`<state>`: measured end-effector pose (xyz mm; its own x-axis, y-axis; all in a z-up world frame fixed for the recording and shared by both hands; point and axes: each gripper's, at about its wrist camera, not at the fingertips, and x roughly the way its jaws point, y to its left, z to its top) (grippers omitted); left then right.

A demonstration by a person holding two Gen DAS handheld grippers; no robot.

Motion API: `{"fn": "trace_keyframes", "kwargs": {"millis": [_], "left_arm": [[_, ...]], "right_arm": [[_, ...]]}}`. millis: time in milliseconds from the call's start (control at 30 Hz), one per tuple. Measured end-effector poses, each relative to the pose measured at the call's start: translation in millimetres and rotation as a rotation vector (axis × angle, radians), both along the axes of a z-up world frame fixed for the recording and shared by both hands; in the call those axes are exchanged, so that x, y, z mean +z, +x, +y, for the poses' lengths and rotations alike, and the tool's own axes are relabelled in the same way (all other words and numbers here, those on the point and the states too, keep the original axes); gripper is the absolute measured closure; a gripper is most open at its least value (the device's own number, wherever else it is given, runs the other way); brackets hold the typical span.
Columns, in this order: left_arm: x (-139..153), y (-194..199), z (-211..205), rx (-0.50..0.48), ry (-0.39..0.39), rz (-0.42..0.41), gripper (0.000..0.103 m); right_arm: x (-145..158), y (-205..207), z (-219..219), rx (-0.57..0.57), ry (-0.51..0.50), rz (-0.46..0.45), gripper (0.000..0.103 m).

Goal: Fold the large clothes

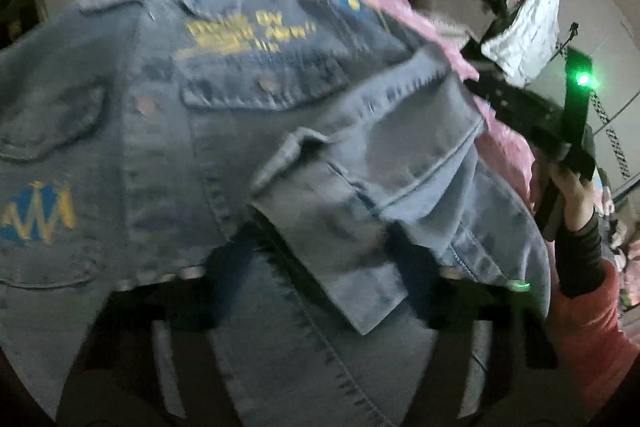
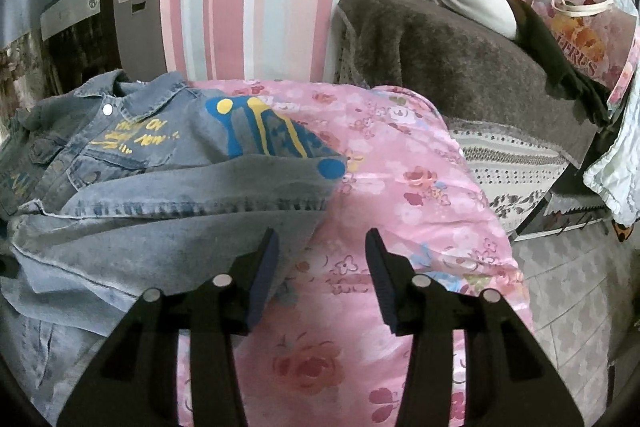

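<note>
While my left hand-held gripper (image 1: 320, 291) lies buried under the denim jacket (image 1: 248, 131) (grip unclear), my right hand-held gripper (image 2: 322, 247) hovers half-open, empty, above the pink quilt (image 2: 400, 155).

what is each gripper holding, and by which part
Right gripper holds nothing; left gripper hidden under the blue denim jacket, hold cannot be told.

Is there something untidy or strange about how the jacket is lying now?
Yes. The denim jacket lies on the pink flowered quilt, but its sleeve is bunched and creased across the front, cuff turned up, not flat. The lower hem is also rumpled. No tear or stain is visible.
</note>
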<state>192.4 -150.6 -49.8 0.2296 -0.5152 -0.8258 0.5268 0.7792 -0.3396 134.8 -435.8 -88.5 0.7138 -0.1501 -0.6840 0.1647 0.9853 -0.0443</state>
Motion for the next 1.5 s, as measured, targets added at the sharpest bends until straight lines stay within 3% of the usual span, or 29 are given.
{"fn": "trace_keyframes", "kwargs": {"millis": [100, 167, 267, 400, 500, 567, 667, 800, 867, 933, 1033, 1067, 1100, 1133, 1267, 1333, 1367, 1400, 1433, 1500], "left_arm": [[0, 2, -6, -0.025, 0.0, -0.01, 0.096], [8, 2, -8, -0.035, 0.018, -0.046, 0.096], [33, 2, -4, -0.034, 0.074, -0.182, 0.097], [74, 14, 21, 0.026, 0.152, -0.378, 0.097], [88, 36, 53, 0.091, 0.211, -0.441, 0.097], [87, 55, 82, 0.151, 0.238, -0.437, 0.097], [72, 83, 127, 0.227, 0.245, -0.365, 0.097], [44, 104, 166, 0.301, 0.281, -0.306, 0.097], [29, 115, 182, 0.316, 0.239, -0.232, 0.097], [18, 120, 194, 0.33, 0.203, -0.191, 0.086], [15, 116, 199, 0.343, 0.212, -0.213, 0.053], [17, 111, 202, 0.344, 0.199, -0.226, 0.036], [20, 108, 205, 0.343, 0.186, -0.24, 0.025], [23, 106, 207, 0.34, 0.177, -0.255, 0.024], [31, 114, 208, 0.336, 0.148, -0.26, 0.019], [26, 130, 205, 0.338, 0.117, -0.202, 0.02], [21, 138, 203, 0.338, 0.107, -0.172, 0.026], [16, 147, 201, 0.335, 0.104, -0.14, 0.04], [11, 152, 199, 0.329, 0.1, -0.116, 0.048], [2, 163, 195, 0.332, 0.119, -0.092, 0.056]], "right_arm": [[1, 2, 1, 0.005, 0.0, -0.006, 0.057], [2, 4, 2, 0.012, -0.003, -0.003, 0.057], [5, 7, 1, 0.016, 0.007, -0.009, 0.057], [13, 16, -2, 0.018, 0.064, -0.029, 0.057], [16, 31, 0, 0.032, 0.105, -0.023, 0.057], [16, 43, 3, 0.049, 0.154, -0.023, 0.057], [18, 62, 9, 0.072, 0.223, -0.033, 0.057], [22, 87, 26, 0.114, 0.238, -0.031, 0.057], [24, 98, 37, 0.138, 0.252, -0.029, 0.057], [28, 104, 48, 0.158, 0.258, -0.038, 0.057], [36, 106, 65, 0.209, 0.273, -0.054, 0.056], [38, 106, 73, 0.236, 0.267, -0.051, 0.056], [39, 105, 79, 0.254, 0.258, -0.045, 0.056], [40, 104, 87, 0.277, 0.245, -0.038, 0.056], [39, 116, 95, 0.296, 0.244, -0.007, 0.056], [32, 130, 97, 0.292, 0.259, 0.032, 0.057], [28, 135, 96, 0.292, 0.274, 0.049, 0.07], [23, 139, 95, 0.295, 0.291, 0.063, 0.084], [19, 144, 95, 0.292, 0.293, 0.081, 0.103], [14, 150, 96, 0.272, 0.25, 0.1, 0.103]]}}
